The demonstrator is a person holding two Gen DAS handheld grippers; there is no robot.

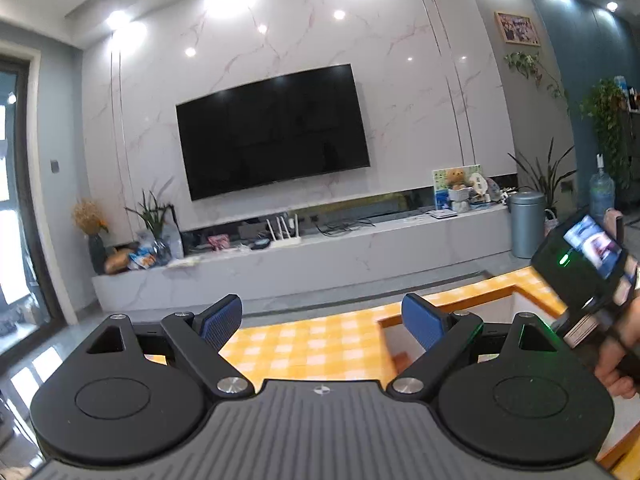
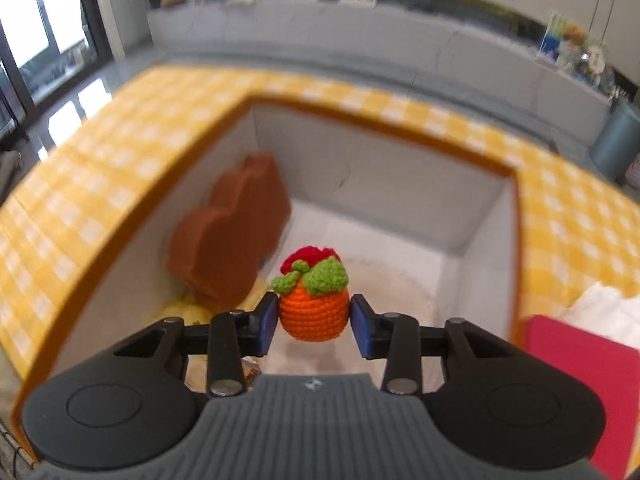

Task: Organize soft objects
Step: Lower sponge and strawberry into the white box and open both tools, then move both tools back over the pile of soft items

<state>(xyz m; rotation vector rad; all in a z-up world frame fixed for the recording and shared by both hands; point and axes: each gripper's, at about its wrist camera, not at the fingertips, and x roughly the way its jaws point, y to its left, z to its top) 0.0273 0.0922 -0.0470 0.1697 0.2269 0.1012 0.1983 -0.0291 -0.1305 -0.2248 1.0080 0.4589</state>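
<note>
My right gripper [image 2: 314, 322] is shut on an orange crocheted toy [image 2: 313, 314] with green leaves and a red top, held over the open storage box [image 2: 532, 216] with its yellow checked rim. Inside the box a brown bunny-shaped soft piece [image 2: 230, 232] leans against the left wall, with something yellow [image 2: 188, 312] under it. My left gripper [image 1: 322, 326] is open and empty, held level and facing the TV wall, above the left part of the box rim [image 1: 304, 344]. The right-hand device and a hand [image 1: 612, 368] show at the right edge of the left wrist view.
A red flat item [image 2: 580, 372] and a white soft thing [image 2: 600, 304] lie at the box's right. Beyond the box stand a long marble TV bench [image 1: 300, 256], a wall TV [image 1: 272, 132], a grey bin [image 1: 526, 224], a water bottle [image 1: 600, 192] and plants.
</note>
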